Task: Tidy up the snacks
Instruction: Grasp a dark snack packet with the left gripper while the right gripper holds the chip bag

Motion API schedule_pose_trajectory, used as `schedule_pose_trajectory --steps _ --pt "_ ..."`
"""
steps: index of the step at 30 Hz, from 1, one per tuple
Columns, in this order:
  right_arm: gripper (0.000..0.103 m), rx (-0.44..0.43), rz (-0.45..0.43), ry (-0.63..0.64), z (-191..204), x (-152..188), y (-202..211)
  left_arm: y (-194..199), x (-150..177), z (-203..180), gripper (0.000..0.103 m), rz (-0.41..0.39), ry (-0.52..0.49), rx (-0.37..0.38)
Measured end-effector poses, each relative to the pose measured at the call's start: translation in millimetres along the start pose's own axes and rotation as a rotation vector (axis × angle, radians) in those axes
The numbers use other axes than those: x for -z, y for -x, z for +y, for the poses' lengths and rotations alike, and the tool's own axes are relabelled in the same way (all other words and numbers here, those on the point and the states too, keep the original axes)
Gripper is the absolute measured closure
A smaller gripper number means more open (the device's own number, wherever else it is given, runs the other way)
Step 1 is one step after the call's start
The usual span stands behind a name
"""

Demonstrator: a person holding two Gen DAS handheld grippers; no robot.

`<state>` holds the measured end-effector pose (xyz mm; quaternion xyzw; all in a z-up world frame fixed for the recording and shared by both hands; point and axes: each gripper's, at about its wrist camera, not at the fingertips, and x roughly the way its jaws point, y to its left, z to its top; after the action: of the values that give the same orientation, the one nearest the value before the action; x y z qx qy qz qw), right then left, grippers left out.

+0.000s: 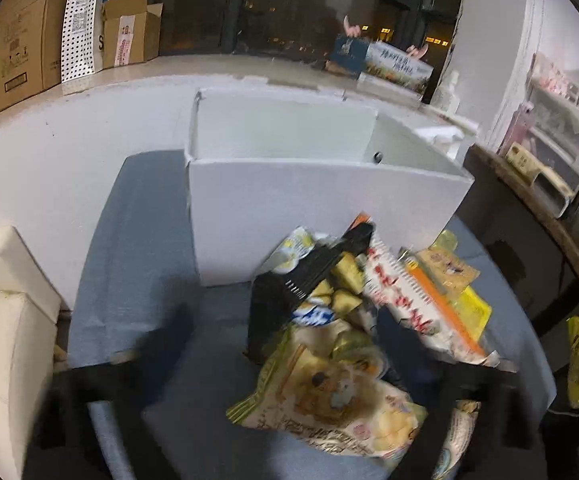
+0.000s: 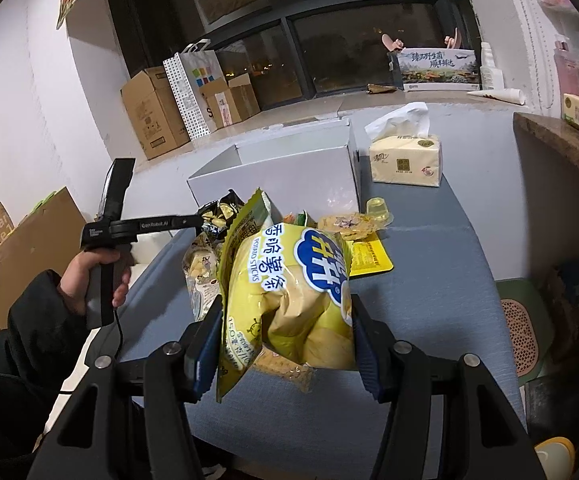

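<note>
clamped between the two pads of the right gripper (image 2: 287,344), one yellow potato-stick bag (image 2: 293,292) hangs above the grey table (image 2: 429,320). beyond lie several loose snack packets (image 2: 353,224), one white box (image 2: 289,176) and one tissue pack (image 2: 405,160); the left gripper (image 1: 273,412) is blurred, its jaw state unclear.

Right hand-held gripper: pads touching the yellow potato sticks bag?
Touching. The right wrist view shows the right hand-held gripper with both blue pads pressed against the sides of the potato sticks bag, no gap.

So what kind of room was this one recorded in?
Probably a lived-in home or small apartment at night: cardboard boxes and a shopping bag on the sill of a dark window, and a tissue pack on the grey-covered table.
</note>
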<state>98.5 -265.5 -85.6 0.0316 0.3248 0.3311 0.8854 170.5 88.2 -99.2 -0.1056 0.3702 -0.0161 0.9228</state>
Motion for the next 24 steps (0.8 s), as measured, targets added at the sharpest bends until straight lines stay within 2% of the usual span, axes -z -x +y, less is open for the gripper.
schedule_pose_trajectory --steps 5,11,12,13,14,17,20,24 --pt "0.041 -0.002 0.005 0.004 1.6 1.7 -0.9 -12.6 -9.2 -7.9 0.004 0.025 -0.033 -0.001" --pt "0.041 -0.003 0.005 0.003 0.9 2.4 0.0 -44.9 -14.4 -10.1 0.004 0.092 -0.053 0.019" --pt "0.041 -0.004 0.007 0.0 0.4 2.6 -0.3 -47.5 -13.6 -10.3 0.017 0.09 -0.055 0.026" --pt "0.041 -0.004 0.009 -0.002 -0.2 2.8 -0.9 -48.9 -13.1 -11.0 0.037 0.078 -0.061 0.015" --pt "0.041 -0.003 0.011 -0.004 -0.6 3.0 -1.9 -50.1 -13.3 -10.7 0.042 0.089 -0.052 -0.006" --pt "0.041 -0.003 0.017 -0.003 0.1 2.9 -3.9 -41.6 -13.7 -13.7 0.046 0.071 -0.056 -0.022" --pt "0.041 -0.008 0.019 0.0 0.9 3.2 -5.3 -20.3 -12.6 -12.9 0.047 0.01 -0.057 -0.013" --pt "0.041 -0.012 0.021 0.005 1.8 -1.8 -11.4 20.6 -16.3 -7.5 0.047 -0.081 -0.015 0.039"
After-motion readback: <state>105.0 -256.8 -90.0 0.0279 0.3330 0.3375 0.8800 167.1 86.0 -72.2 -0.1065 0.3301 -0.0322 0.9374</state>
